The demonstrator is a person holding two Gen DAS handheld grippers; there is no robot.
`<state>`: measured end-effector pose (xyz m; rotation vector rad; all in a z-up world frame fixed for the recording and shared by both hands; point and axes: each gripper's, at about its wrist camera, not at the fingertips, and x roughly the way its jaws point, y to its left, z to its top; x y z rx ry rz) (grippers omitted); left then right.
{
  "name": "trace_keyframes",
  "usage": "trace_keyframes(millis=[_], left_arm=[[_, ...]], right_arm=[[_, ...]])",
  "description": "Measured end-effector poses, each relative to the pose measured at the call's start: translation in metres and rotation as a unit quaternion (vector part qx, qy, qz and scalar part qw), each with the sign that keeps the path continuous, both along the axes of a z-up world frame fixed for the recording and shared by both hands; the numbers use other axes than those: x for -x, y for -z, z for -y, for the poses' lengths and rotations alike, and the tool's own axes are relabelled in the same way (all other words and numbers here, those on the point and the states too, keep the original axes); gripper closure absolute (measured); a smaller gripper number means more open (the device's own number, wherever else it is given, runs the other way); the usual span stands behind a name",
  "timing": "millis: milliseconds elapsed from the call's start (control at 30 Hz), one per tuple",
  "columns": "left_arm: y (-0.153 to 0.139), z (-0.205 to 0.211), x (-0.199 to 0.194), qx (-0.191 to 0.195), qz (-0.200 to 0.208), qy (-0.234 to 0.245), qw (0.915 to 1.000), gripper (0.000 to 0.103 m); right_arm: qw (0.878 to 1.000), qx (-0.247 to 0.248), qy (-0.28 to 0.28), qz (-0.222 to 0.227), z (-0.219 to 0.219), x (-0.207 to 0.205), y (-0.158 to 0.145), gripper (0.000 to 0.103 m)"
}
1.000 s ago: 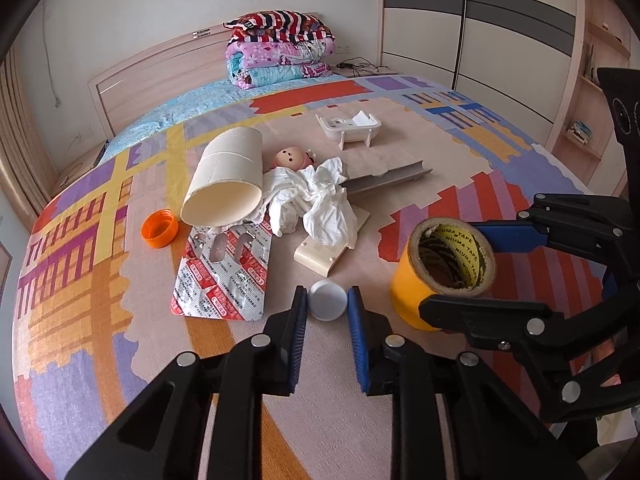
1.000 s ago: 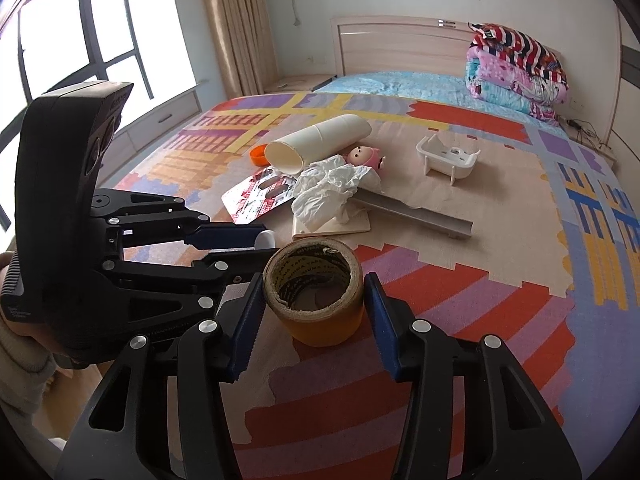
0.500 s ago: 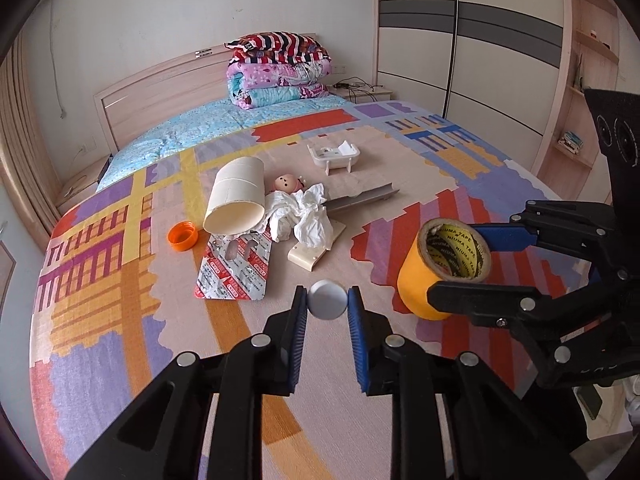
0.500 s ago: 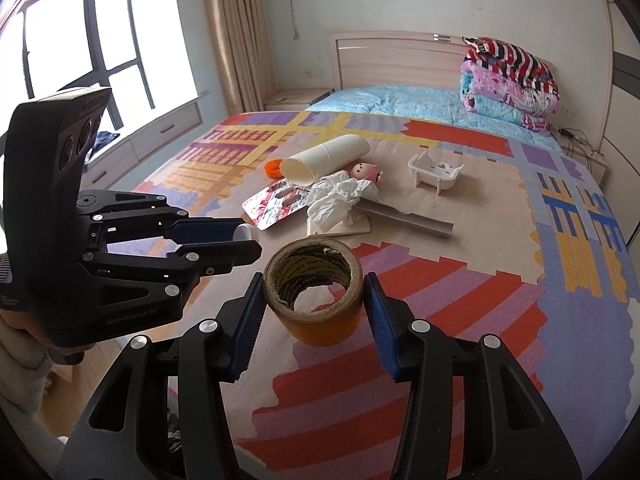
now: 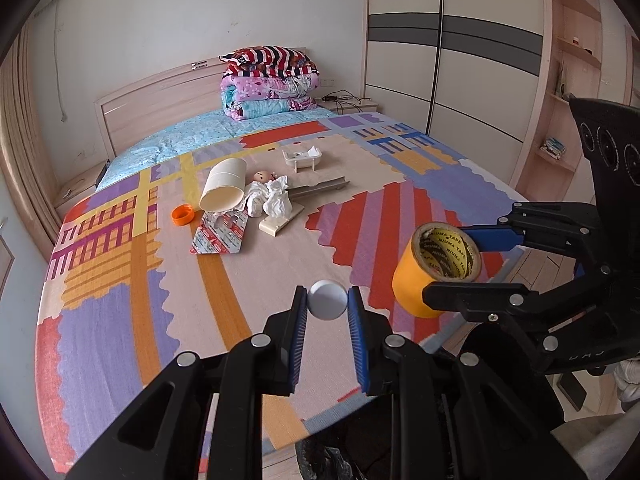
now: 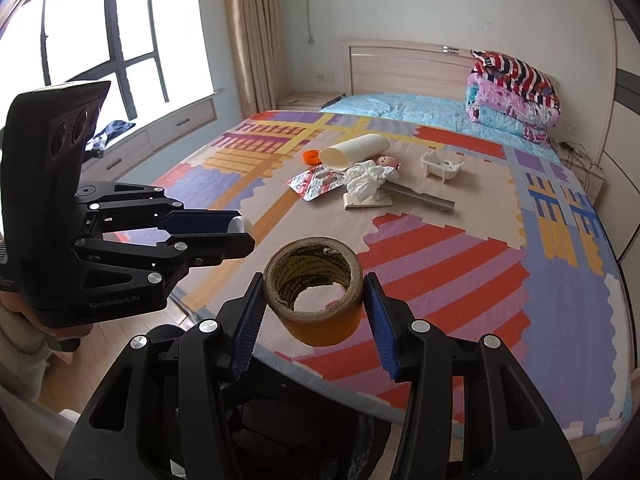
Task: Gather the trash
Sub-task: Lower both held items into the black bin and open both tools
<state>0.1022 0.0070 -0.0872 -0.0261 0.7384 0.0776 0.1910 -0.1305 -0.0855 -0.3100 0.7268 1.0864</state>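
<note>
My left gripper (image 5: 327, 300) is shut on a small round white cap (image 5: 327, 299), held in the air above the foot of the bed. The same gripper (image 6: 236, 234) shows at the left of the right wrist view, with the white cap (image 6: 242, 224) peeking out. My right gripper (image 6: 314, 294) is shut on a roll of orange tape (image 6: 316, 294), also lifted; that tape roll (image 5: 436, 268) appears at the right of the left wrist view. Both grippers hover over a black bag (image 6: 312, 440) below the bed's end.
On the patterned bedspread (image 5: 120, 320) lie a cardboard tube (image 5: 224, 192), an orange lid (image 5: 183, 214), a blister pack (image 5: 220, 236), crumpled tissue (image 5: 272, 200), a doll (image 5: 262, 176), a wooden block (image 5: 280, 222), a grey rail (image 5: 320, 188) and a white toy tub (image 5: 302, 158). Folded quilts (image 5: 272, 84) sit by the headboard.
Both grippers have pulled back and risen from the bed, each keeping its load; the litter on the bedspread looks smaller and farther, and the black bag has come into view below.
</note>
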Motion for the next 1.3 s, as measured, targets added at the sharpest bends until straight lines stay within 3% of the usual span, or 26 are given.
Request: trace_keyframes(millis=[133,467,633,1033,1300], left_arm=[[0.008,0.014,0.026,0.017,-0.003,0.002,0.9999,0.083],[0.051,0.044,0.068,0.031,-0.063,0.024,0.9973,0.083],[0.090,0.045,0.070,0.053,-0.111,0.024,0.9921,0.083],[0.162,0.047,0.055,0.072,-0.195,0.029,0.9778,0.083],[0.195,0.048,0.037,0.065,-0.241,0.022,0.9681,0.083]], right_arm=[[1.000,-0.003,-0.001,-0.018,0.011,0.015,0.010,0.054],[0.997,0.044,-0.036,-0.048,0.027,0.051,0.051,0.054],[0.991,0.073,-0.049,-0.095,0.026,0.057,0.085,0.054],[0.980,0.141,-0.031,-0.137,0.019,0.053,0.154,0.054],[0.974,0.167,-0.013,-0.153,0.017,0.049,0.177,0.054]])
